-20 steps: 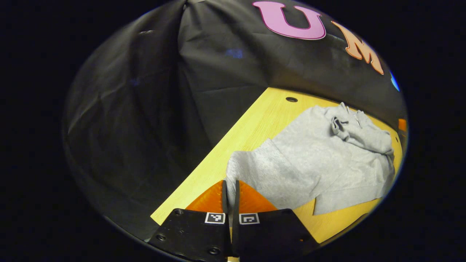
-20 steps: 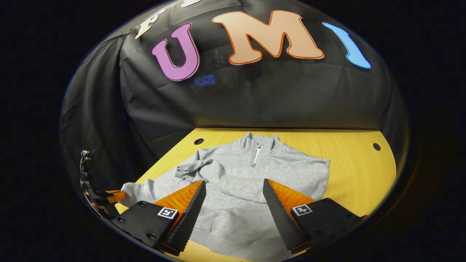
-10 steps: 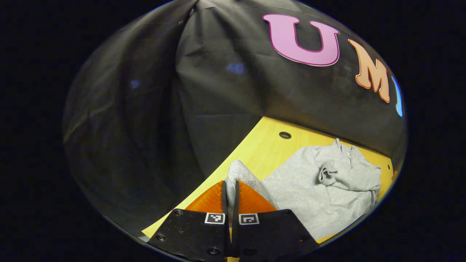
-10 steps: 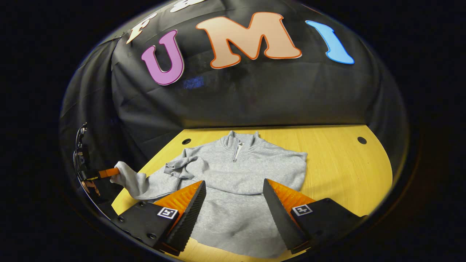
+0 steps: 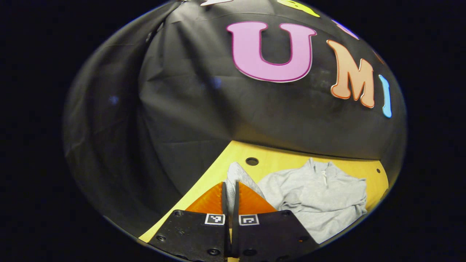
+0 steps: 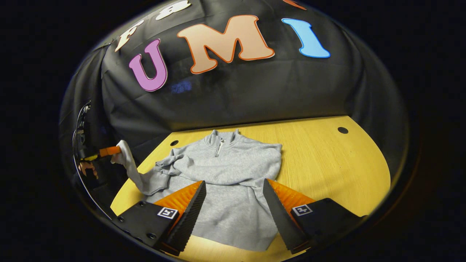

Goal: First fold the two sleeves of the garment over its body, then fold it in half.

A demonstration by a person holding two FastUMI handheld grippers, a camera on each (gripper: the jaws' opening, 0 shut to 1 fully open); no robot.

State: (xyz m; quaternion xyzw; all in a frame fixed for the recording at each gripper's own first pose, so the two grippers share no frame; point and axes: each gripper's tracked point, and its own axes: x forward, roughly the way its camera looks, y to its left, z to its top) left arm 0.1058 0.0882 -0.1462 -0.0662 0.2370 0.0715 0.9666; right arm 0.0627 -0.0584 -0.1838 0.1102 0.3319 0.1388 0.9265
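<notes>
Left side first: your left gripper (image 5: 230, 189) is pinching the sleeve cuff (image 5: 236, 174), fingers pressed onto the fabric w/ cloth bulging above the tips. In the right gripper view that same left gripper (image 6: 109, 150) sits off the table's left edge, raised, w/ the sleeve (image 6: 133, 173) hanging taut from it down to the sweatshirt (image 6: 233, 171).

Centre: the sweatshirt lies flat on the wooden table (image 6: 327, 160), collar and zip (image 6: 218, 145) toward the booth wall, hem toward you. A bunched ridge of fabric (image 6: 167, 168) sits near the left shoulder, where the sleeve joins the body. The right-hand sleeve looks already tucked over the body, though I can't confirm it.

Right side: your right gripper (image 6: 233, 200) hovers above the lower body w/ fingers spread wide, holding nothing.

Judgement: step in hand is the left sleeve fold; task approx. a third done, half-fold not yet begun.

Advice:
- Carry the cuff up and across toward the chest in one arc; don't drag it along the table or the body will skew.
- Keep enough lift that the bunched shoulder fabric unrolls, then lay the sleeve flat and release only once the cuff rests on the body.
- If the body shifts, use the right gripper to pin the hem.
</notes>
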